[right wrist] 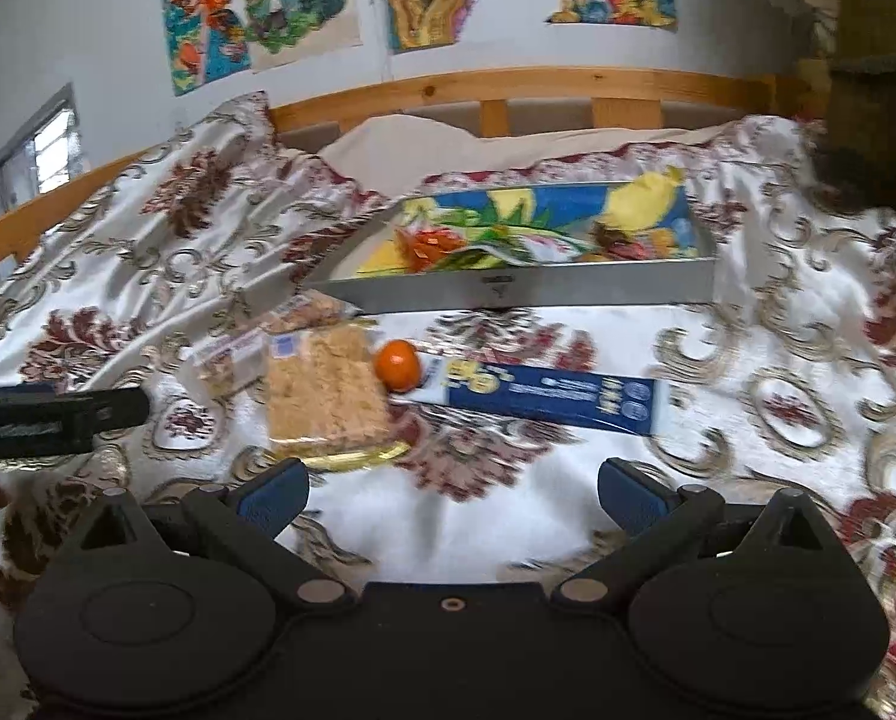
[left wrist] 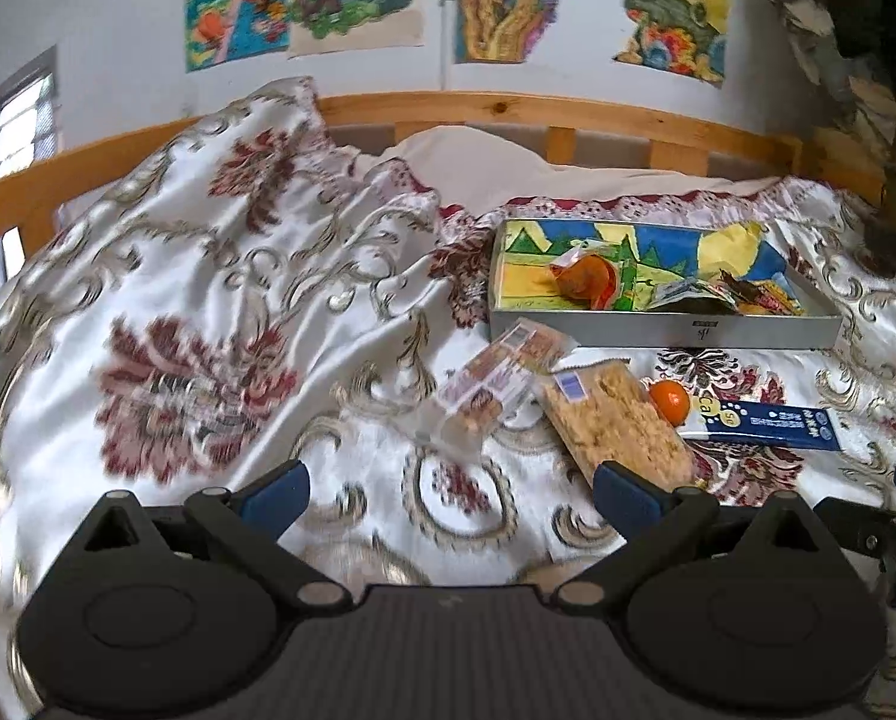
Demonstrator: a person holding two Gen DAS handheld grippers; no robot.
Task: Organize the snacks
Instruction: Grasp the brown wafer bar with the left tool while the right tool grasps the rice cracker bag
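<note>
**Four snacks lying loose in front of the tray**

Four items are resting on the glossy floral bedspread (left wrist: 220,276), a satin-like cloth with dark red flowers and grey scrolls, creased into soft folds. Both grippers are hovering above it, each with its blue-padded fingers spread wide and clamping nothing.

From the left gripper (left wrist: 451,489), a clear crinkly packet of small biscuits (left wrist: 496,381) is lying at about 12 o'clock, near. A flat rectangular pack of crumbly tan cake (left wrist: 613,420) is sitting at 1 o'clock, its near end just beside the right-hand finger pad (left wrist: 628,495). A small round orange (left wrist: 669,401) is touching the far side of that pack, and a long blue carton (left wrist: 766,423) is stretching away to 2 o'clock.

From the right gripper (right wrist: 451,489), the tan cake pack (right wrist: 325,387) is lying at 11 o'clock, the orange (right wrist: 397,365) close to 12, and the blue carton (right wrist: 553,396) at 1 o'clock, lying crosswise. The biscuit packet (right wrist: 238,354) is partly tucked under the cake pack at 10 o'clock.

Beyond all of them, a shallow rectangular grey-walled tray (left wrist: 664,327) with a brightly coloured picture lining is sitting at 12 to 1 o'clock, holding several wrapped snacks (left wrist: 592,279). Bare bedspread is lying open directly before the right gripper and broadly toward 9 o'clock of the left. A wooden bed rail (left wrist: 508,111) is bounding the far edge.
</note>
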